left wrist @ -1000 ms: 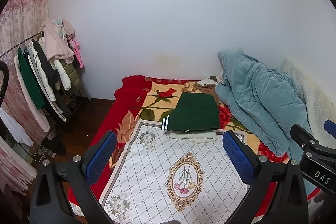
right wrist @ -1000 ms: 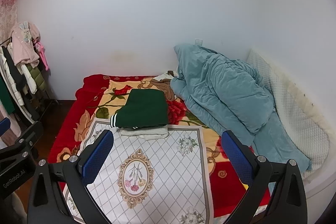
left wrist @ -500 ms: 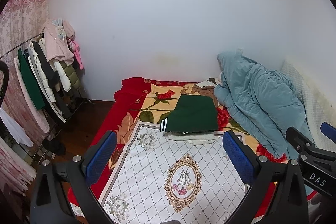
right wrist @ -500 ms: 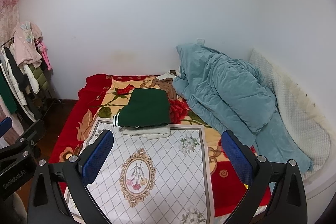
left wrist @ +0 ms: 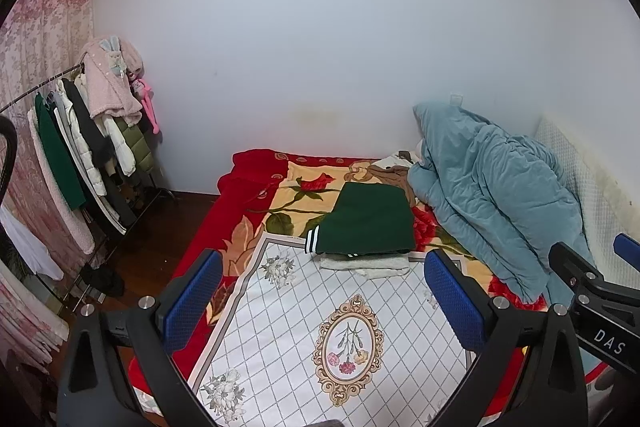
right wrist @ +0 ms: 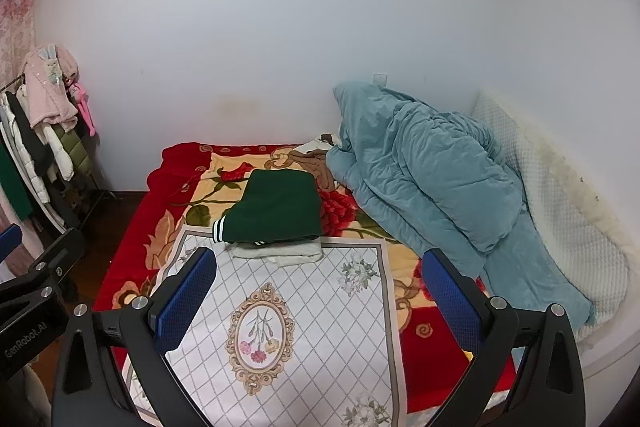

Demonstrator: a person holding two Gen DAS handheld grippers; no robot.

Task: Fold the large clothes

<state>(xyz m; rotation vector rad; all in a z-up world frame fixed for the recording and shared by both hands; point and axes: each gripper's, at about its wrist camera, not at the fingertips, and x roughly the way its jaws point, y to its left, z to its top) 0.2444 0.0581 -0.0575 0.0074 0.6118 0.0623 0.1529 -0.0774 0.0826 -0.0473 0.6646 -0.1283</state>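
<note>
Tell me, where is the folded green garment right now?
In both views the green garment lies mid-bed atop a folded white garment, left of the teal duvet.

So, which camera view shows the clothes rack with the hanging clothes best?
The left wrist view. There the clothes rack shows its rail, many hanging garments and its lower frame down to the floor. In the right wrist view the rack sits at the left edge, cut off, with only a few garments visible.
</note>
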